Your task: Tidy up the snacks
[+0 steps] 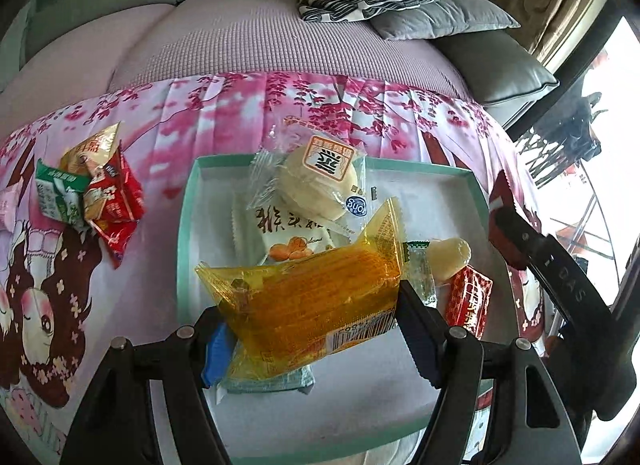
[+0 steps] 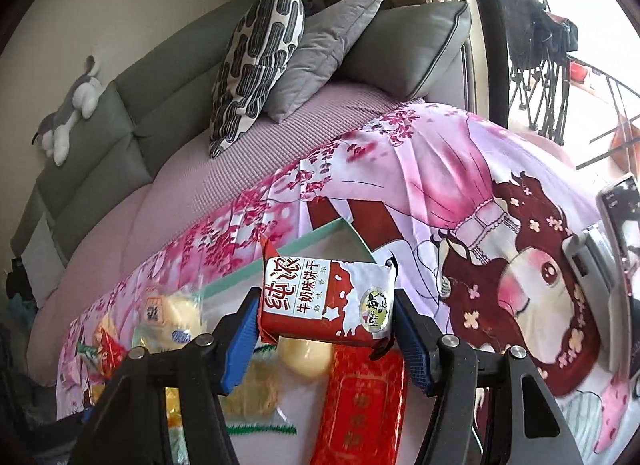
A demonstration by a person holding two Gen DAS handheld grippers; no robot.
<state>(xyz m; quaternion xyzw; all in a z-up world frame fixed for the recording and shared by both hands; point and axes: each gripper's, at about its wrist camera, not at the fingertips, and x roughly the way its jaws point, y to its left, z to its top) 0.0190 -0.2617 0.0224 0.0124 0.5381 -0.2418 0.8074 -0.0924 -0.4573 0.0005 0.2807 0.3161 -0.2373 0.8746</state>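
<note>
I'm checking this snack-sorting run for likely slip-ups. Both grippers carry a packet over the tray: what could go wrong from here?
1. The left gripper pinches the floppy yellow packet near one end, so it may sag or slip out.
2. The tray is already crowded; a drop could land on the round bun or slide over the rim.
3. The right gripper holds the red-and-white biscuit pack close by, so the two could bump.

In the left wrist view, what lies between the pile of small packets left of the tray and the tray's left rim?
Nothing: between the snack pile and the tray only bare pink printed cloth shows, in the left wrist view.
</note>
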